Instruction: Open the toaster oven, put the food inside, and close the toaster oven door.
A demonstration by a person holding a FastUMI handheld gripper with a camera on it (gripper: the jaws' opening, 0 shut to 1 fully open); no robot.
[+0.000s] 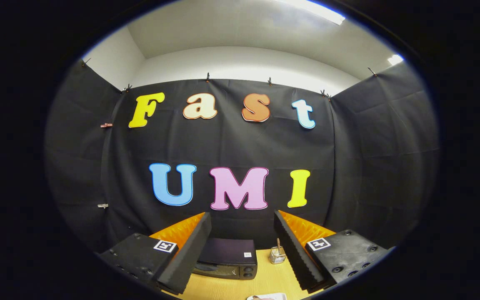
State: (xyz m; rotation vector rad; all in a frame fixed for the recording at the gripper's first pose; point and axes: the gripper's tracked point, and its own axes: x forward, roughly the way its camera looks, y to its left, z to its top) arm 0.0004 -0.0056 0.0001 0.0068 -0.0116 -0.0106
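while the gripper [242, 246] is held high and level, its two fingers stand spread wide apart with nothing between them, so it is open and empty. left to right: the left finger [190, 250], then the toaster oven [227, 262] seen in the gap between the fingers and well beyond them, then a small wire basket [277, 255] just beside the oven on its right, then the right finger [292, 250]. both oven and basket stand on a wooden table [231, 287]. the oven door appears closed; its handle cannot be made out. a plate edge [267, 297], possibly carrying the food, lies nearest the gripper. judged step: approach, before opening. the next move calls for lowering the fingers toward the top edge of the oven door and closing them on the handle.
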